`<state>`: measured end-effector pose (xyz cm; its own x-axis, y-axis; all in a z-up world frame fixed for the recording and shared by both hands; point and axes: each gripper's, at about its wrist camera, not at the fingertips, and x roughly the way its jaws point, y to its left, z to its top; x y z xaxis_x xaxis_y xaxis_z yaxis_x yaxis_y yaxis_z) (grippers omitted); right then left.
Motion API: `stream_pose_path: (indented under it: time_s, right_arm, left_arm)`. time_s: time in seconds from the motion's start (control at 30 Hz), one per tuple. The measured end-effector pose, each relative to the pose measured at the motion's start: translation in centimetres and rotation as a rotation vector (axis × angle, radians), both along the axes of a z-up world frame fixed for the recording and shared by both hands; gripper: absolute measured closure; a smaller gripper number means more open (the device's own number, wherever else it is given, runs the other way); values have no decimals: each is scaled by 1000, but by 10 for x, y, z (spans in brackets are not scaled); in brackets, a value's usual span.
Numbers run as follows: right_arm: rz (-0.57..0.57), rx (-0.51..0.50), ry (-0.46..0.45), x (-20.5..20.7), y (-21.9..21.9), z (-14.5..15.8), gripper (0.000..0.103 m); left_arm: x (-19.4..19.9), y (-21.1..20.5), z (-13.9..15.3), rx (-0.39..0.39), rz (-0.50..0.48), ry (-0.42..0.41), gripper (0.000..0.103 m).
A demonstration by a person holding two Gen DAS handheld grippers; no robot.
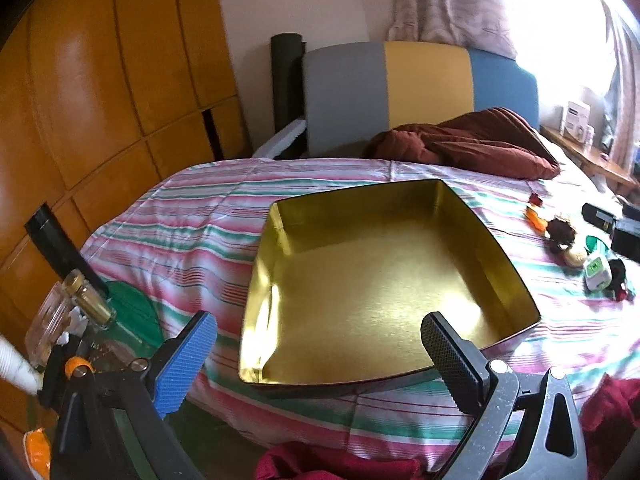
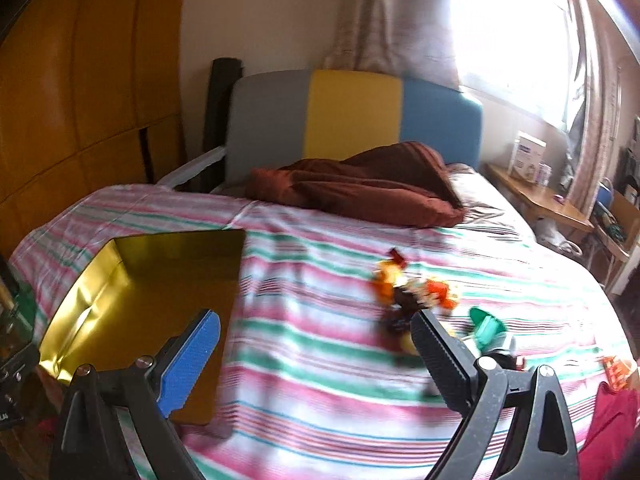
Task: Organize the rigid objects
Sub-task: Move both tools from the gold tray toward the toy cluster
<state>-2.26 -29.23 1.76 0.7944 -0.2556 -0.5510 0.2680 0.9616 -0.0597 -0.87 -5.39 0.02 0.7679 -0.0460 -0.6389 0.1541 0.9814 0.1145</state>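
Blue and black pads of the left gripper (image 1: 316,338) are standing wide apart at the bottom of the left wrist view, gripping nothing, and they are hanging over the near rim of a gold tin tray (image 1: 280,208) that is sitting open on the striped bedspread (image 1: 192,216). Nothing is lying inside the tray. Off to the right of it, well apart, a scatter of small toys (image 1: 562,236) is resting on the bedspread, among them an orange piece (image 1: 535,216), a white and green cube (image 1: 597,270) and a black box (image 1: 600,216) near the frame edge. At the far left a glass bottle with a gold cap (image 1: 86,298) is standing beside a green disc (image 1: 134,306). The right gripper (image 2: 316,338) is likewise spread open and empty, hovering above the bedspread (image 2: 320,380) between the tray (image 2: 80,280) on its left and the toys (image 2: 408,288) on its right; this view is blurring heavily, so the toys are showing only as orange, brown and green patches, with a green piece (image 2: 486,326) just past the black finger. A rust-brown pillow (image 2: 360,184) is lying at the head of the bed against a grey, yellow and blue headboard (image 2: 352,112).
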Motion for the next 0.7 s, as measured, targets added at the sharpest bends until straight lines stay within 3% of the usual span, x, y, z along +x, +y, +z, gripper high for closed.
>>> stream_pose_path:
  time_s: [0.17,0.37,0.53,0.7]
  right_arm:
    - [-88,44,-56,-10,-48,10,5]
    - [-176,117,-46,-18,-106,14,5]
    - [-251,204,-59,-25,-163,0,5]
    - [-326,300,-64,-37,-200,-23,5]
  left_arm:
    - [3,-15,0,-13,-54,12,0]
    - [6,-31,0,-22,-104,32,0]
    - [7,-47,2,11,-138,24,0]
    - [9,-64,6,-4,-212,24,0]
